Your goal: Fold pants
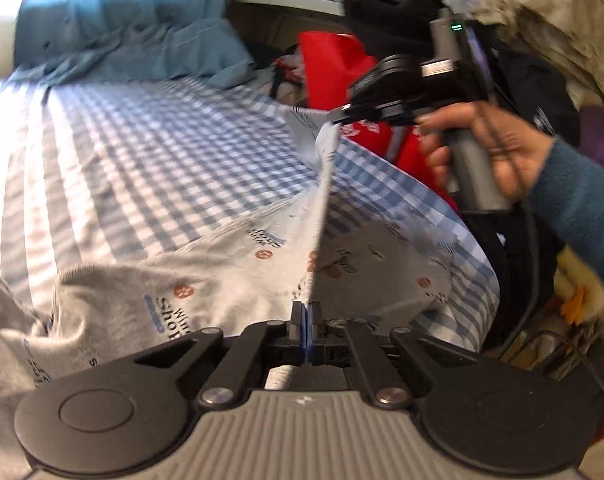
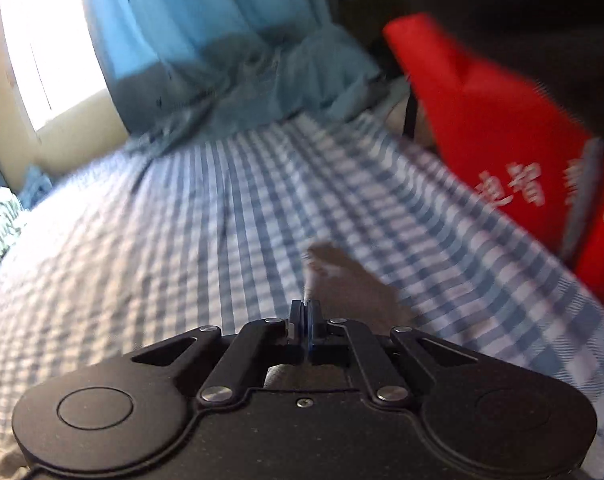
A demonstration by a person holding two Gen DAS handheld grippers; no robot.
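The pants [image 1: 230, 276] are light grey with printed words and small brown dots. They hang stretched above the blue checked bed sheet [image 1: 150, 148]. My left gripper [image 1: 305, 310] is shut on one edge of the pants, close to the camera. My right gripper [image 1: 336, 117] shows further off in the left wrist view, shut on the far edge, so a taut fold runs between the two. In the right wrist view my right gripper [image 2: 305, 308] has its jaws closed on a dark blurred bit of cloth [image 2: 342, 276] over the sheet [image 2: 182, 220].
A crumpled blue blanket [image 1: 150, 48] lies at the head of the bed under a blue curtain [image 2: 190, 12]. A red bag with white characters [image 2: 514, 152] and dark clothing piles [image 1: 390, 4] stand along the bed's right side. A bright window [image 2: 42, 40] is at the left.
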